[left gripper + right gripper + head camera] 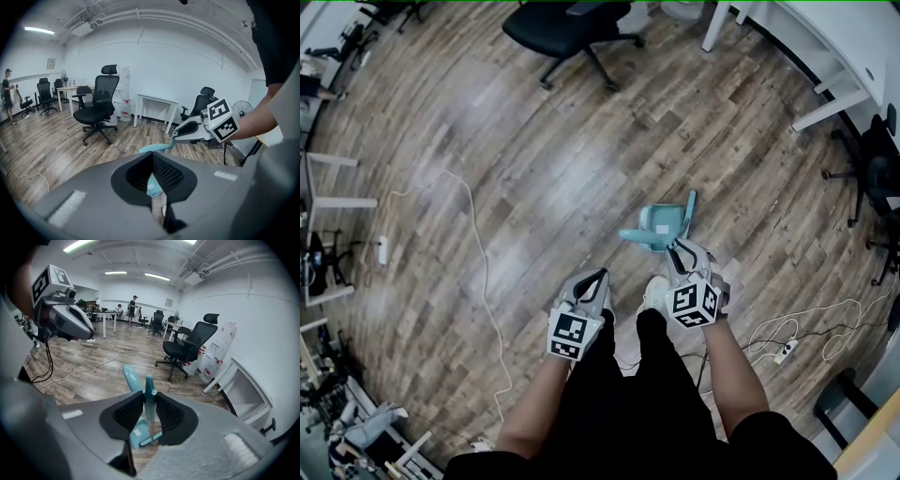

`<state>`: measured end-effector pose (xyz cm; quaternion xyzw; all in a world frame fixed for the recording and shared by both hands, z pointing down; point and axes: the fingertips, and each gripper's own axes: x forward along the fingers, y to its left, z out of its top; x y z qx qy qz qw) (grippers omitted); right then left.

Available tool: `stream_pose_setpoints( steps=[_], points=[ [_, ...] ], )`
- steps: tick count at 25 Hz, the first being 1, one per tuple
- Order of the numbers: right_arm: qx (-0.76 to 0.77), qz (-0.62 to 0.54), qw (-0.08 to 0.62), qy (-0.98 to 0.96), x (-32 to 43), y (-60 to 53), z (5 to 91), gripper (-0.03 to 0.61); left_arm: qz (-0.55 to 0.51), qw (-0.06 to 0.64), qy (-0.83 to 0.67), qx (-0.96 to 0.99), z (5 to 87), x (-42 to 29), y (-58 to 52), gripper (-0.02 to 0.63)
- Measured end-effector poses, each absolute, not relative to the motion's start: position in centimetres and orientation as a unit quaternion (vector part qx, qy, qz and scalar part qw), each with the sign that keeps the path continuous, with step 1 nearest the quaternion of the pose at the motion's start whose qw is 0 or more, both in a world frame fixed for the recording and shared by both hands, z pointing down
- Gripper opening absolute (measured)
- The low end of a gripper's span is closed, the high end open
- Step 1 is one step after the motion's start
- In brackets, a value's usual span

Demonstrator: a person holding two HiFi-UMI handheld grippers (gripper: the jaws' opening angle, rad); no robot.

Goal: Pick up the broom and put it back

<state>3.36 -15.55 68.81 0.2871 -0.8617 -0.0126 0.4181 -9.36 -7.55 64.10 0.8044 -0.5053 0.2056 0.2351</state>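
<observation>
My right gripper (678,246) is shut on the thin teal broom handle (150,401), which stands upright between its pads. Below it a teal dustpan (137,434) hangs just above the wooden floor, with a second teal handle (130,377) leaning away behind. In the head view the teal set (659,226) sits just ahead of the right gripper. My left gripper (600,275) is to the left and a little behind, its fingertips meeting with nothing between them. From the left gripper view, the right gripper (190,131) and the teal piece (157,147) show ahead.
A black office chair (572,28) stands ahead and a white desk (825,56) at the far right. A white cable (478,253) runs across the floor on the left. A power strip (785,352) with cords lies at the right. More chairs (877,178) stand along the right wall.
</observation>
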Motion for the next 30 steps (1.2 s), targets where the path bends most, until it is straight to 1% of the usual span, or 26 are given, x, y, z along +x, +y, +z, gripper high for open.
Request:
stream_pose_setpoints(
  steps=[17, 20, 22, 26, 30],
  points=[
    [0.266, -0.026, 0.42, -0.867, 2.0, -15.3, 69.4, 0.095, 0.199, 0.238, -0.515, 0.799, 63.8, -10.1, -7.8, 0.017],
    [0.262, -0.023, 0.423, -0.867, 1.7, -15.0, 69.7, 0.159, 0.199, 0.24, -0.516, 0.798, 63.9, -10.1, -7.5, 0.017],
    [0.263, -0.021, 0.424, -0.867, 1.6, -14.9, 69.9, 0.168, 0.199, 0.242, -0.516, 0.798, 64.0, -10.1, -7.4, 0.018],
    [0.276, -0.025, 0.42, -0.864, 1.9, -15.0, 69.7, 0.232, 0.2, 0.242, -0.515, 0.798, 64.2, -10.0, -7.1, 0.018],
    [0.28, -0.022, 0.416, -0.865, 2.5, -14.5, 68.6, 0.233, 0.197, 0.235, -0.514, 0.801, 63.6, -9.8, -7.0, 0.018]
  ],
)
